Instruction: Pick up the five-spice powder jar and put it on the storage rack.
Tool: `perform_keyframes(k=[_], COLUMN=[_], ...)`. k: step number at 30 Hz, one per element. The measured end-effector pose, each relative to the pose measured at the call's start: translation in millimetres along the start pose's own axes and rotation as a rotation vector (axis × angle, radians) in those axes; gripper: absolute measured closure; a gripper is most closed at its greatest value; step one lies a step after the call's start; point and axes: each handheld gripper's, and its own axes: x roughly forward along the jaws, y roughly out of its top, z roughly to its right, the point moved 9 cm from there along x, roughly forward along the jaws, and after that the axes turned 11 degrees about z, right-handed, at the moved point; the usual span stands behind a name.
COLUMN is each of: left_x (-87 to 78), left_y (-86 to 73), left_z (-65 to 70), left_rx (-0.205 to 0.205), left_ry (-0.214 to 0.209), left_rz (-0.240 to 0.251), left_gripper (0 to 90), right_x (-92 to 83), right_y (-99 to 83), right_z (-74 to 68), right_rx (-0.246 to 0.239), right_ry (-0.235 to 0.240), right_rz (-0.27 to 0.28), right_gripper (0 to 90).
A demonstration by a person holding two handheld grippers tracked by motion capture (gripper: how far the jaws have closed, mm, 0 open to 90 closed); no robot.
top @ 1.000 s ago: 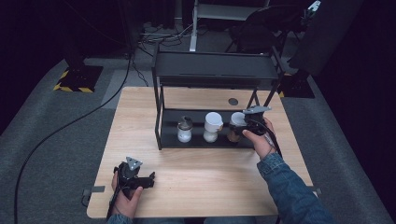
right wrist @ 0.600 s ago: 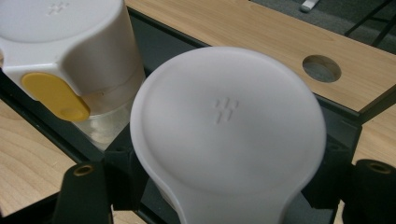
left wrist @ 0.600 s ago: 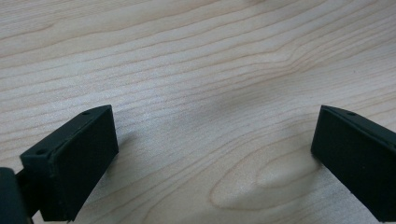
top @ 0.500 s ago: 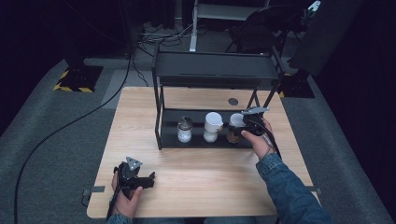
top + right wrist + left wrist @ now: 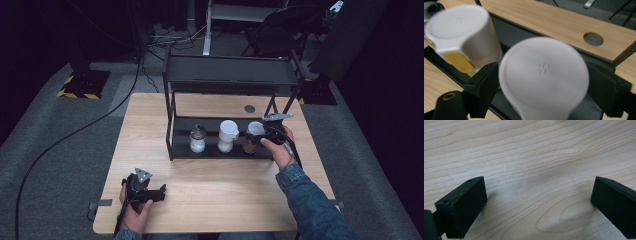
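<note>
Tongs on the right (image 5: 260, 134) have just been opening, jaws either side of a white-lidded round jar with brown contents (image 5: 544, 75), grip released; jar stands on the lower shelf of the black metal rack (image 5: 225, 152), beside a taller white container (image 5: 227, 136). Left tongs (image 5: 536, 202) rest spread wide on the pale wooden bench (image 5: 220, 190), holding nothing.

The right arm wears a blue denim sleeve (image 5: 310, 205). Both grippers are black, each with a grey three-cornered plate (image 5: 143, 174) on top and two chunky black jaws.
</note>
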Motion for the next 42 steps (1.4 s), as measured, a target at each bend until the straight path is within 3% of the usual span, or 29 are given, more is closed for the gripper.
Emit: perform_keyframes(k=[10, 17, 42], left_x=[0.0, 0.0, 0.0], left_y=[0.0, 0.0, 0.0], left_z=[0.0, 0.0, 0.0], left_rx=[0.000, 0.000, 0.000], left_ry=[0.000, 0.000, 0.000], left_rz=[0.000, 0.000, 0.000], left_gripper=[0.4, 0.4, 0.4], right_x=[-29.0, -54.1, -124.3], right_y=[24.6, 33.8, 19.3], right_z=[-10.7, -19.5, -38.2], right_rx=[-0.061, -0.063, -0.077], right_ry=[-0.016, -0.008, 0.029], right_rz=[0.051, 0.077, 0.096], right_gripper=[12.6, 12.6, 11.3])
